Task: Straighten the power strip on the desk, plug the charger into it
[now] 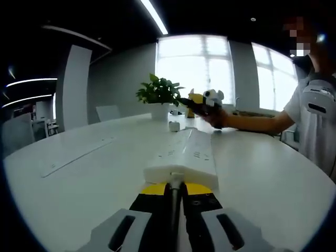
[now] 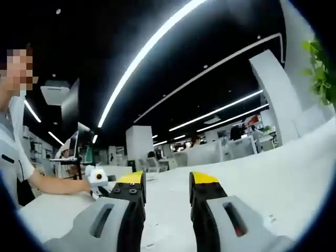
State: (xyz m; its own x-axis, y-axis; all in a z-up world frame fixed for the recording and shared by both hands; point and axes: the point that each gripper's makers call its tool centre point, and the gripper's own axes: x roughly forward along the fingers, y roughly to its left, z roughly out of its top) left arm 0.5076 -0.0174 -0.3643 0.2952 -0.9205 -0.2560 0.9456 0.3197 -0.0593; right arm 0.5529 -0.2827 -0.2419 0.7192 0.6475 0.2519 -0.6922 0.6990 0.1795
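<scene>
Left gripper view: the left gripper is clenching its fingers on the power strip, straightening underway, while the right gripper is waiting released, plugging undone.

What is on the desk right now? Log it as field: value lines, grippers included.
left gripper: fingers closed at the near end of the power strip
right gripper: open, holding nothing
power strip: flat on the white desk, running away from the left gripper
small white block: beyond the strip's far end, possibly the charger
plant: white pot, further back
</scene>
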